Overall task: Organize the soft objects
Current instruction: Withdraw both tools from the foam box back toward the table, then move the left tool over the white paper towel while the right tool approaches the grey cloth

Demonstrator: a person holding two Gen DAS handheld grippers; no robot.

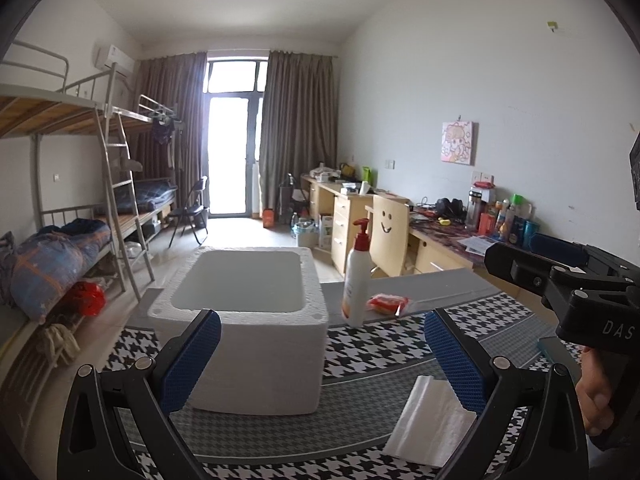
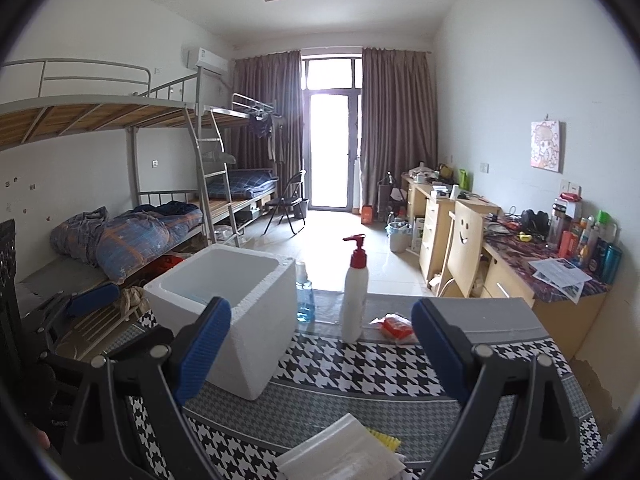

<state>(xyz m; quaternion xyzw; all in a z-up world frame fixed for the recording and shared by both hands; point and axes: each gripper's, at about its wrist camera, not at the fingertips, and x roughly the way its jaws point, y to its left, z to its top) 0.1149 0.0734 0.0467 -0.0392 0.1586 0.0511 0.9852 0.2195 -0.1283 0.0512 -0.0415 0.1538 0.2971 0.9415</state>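
Observation:
A white foam box (image 1: 248,320) (image 2: 228,304) stands open-topped on the houndstooth tablecloth (image 1: 372,344). My left gripper (image 1: 324,360) hovers just in front of it, open and holding nothing. A folded white tissue pack (image 1: 432,420) lies below its right finger. My right gripper (image 2: 322,348) is also open and holding nothing, to the right of the box. A white soft pack (image 2: 344,452) with something yellow beside it lies under it at the frame's bottom. A small red packet (image 1: 388,304) (image 2: 396,326) lies at the table's far side.
A white pump bottle with a red top (image 1: 358,280) (image 2: 356,292) stands next to the red packet. A bottle of blue liquid (image 2: 305,300) stands behind the box. A person's hand (image 1: 596,392) holds the right tool. Bunk beds run along the left, cluttered desks along the right.

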